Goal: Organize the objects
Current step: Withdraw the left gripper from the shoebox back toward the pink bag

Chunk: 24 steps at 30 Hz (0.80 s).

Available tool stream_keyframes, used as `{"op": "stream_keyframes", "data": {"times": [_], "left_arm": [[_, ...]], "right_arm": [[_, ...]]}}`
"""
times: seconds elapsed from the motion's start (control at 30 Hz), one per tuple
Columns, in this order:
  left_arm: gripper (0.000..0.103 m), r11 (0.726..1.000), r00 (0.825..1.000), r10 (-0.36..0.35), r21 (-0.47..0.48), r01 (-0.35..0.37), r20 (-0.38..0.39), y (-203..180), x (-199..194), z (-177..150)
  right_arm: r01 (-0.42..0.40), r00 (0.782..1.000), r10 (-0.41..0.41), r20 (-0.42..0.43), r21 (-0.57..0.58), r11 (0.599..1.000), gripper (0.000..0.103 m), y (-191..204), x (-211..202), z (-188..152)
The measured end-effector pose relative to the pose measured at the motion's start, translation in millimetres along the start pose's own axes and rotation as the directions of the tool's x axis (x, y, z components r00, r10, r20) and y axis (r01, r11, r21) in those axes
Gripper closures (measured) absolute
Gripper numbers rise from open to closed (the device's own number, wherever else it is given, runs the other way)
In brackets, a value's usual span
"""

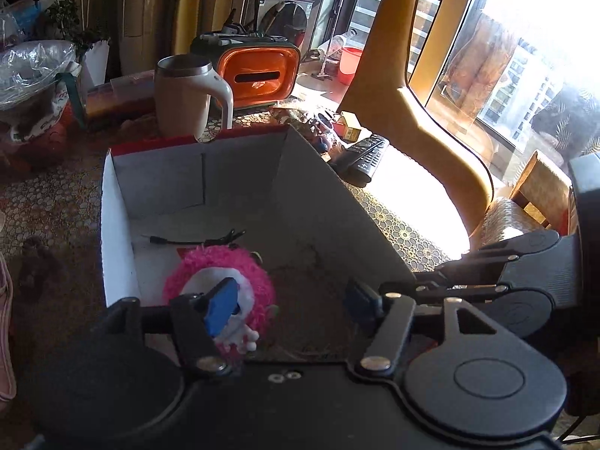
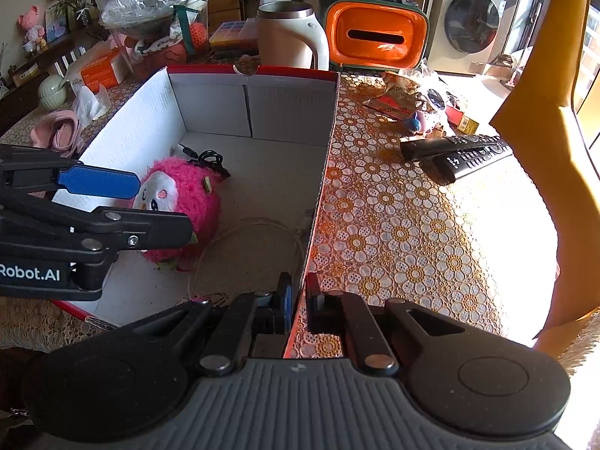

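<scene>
While the pink plush toy [image 2: 180, 202] lies boxed under the unclenched left gripper [image 1: 290, 305], the right gripper [image 2: 299, 296] clamps the box wall [image 2: 322, 187] and remotes [image 2: 455, 152] wait at two o'clock.

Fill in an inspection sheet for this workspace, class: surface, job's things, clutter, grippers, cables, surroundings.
Surface: table under a floral lace tablecloth, sunlit on the right.
Job's things: open white cardboard box with red rim; fluffy pink plush toy with white face lying inside it.
Clutter: two black remote controls, beige mug with steel rim, orange tissue holder, snack wrappers.
Grippers: left gripper open above the plush toy, not touching it; right gripper shut on the box's near wall.
Cables: thin black cable and pale string on the box floor.
Surroundings: washing machine, potted plants, window.
</scene>
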<state>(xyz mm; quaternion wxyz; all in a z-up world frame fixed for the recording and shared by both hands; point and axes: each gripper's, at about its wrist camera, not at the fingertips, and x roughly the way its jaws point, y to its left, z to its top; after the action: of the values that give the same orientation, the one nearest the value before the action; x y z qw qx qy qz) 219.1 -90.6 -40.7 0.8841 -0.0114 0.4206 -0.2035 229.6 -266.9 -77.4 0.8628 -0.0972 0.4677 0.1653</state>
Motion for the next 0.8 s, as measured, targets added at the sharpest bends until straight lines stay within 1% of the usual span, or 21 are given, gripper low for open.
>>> {"op": "stream_keyframes", "data": {"times": [0.13, 0.27, 0.47, 0.5, 0.57, 0.67, 0.77, 0.8], "left_arm": [[0.032, 1.000, 0.999, 0.012, -0.003, -0.012, 0.033, 8, -21, -3], [0.027, 0.999, 0.998, 0.031, -0.017, -0.030, 0.060, 19, -42, -8], [0.021, 0.996, 0.993, 0.077, -0.046, -0.073, 0.090, 43, -72, -17], [0.020, 0.995, 0.991, 0.089, -0.052, -0.084, 0.095, 49, -78, -19], [0.013, 0.993, 0.988, 0.108, -0.064, -0.102, 0.106, 58, -87, -23], [0.007, 0.986, 0.981, 0.152, -0.085, -0.143, 0.118, 75, -101, -29], [0.002, 0.975, 0.971, 0.207, -0.111, -0.195, 0.119, 92, -110, -34], [0.002, 0.969, 0.966, 0.231, -0.117, -0.217, 0.118, 98, -113, -36]], "right_arm": [[0.005, 1.000, -0.005, -0.002, -0.004, 1.000, 0.096, 1, 0, 0], [0.007, 1.000, -0.007, -0.005, -0.008, 1.000, 0.096, 2, 0, 1], [0.013, 1.000, -0.013, -0.006, -0.015, 1.000, 0.096, 4, 0, 0], [0.012, 1.000, -0.012, -0.006, -0.014, 1.000, 0.096, 3, 0, 0], [0.015, 1.000, -0.015, -0.007, -0.016, 1.000, 0.096, 4, 0, 0], [0.019, 1.000, -0.019, -0.009, -0.017, 1.000, 0.096, 5, 0, 0], [0.024, 1.000, -0.024, -0.011, -0.019, 1.000, 0.096, 5, 1, 0], [0.025, 1.000, -0.025, -0.011, -0.019, 1.000, 0.096, 5, 0, 0]]}}
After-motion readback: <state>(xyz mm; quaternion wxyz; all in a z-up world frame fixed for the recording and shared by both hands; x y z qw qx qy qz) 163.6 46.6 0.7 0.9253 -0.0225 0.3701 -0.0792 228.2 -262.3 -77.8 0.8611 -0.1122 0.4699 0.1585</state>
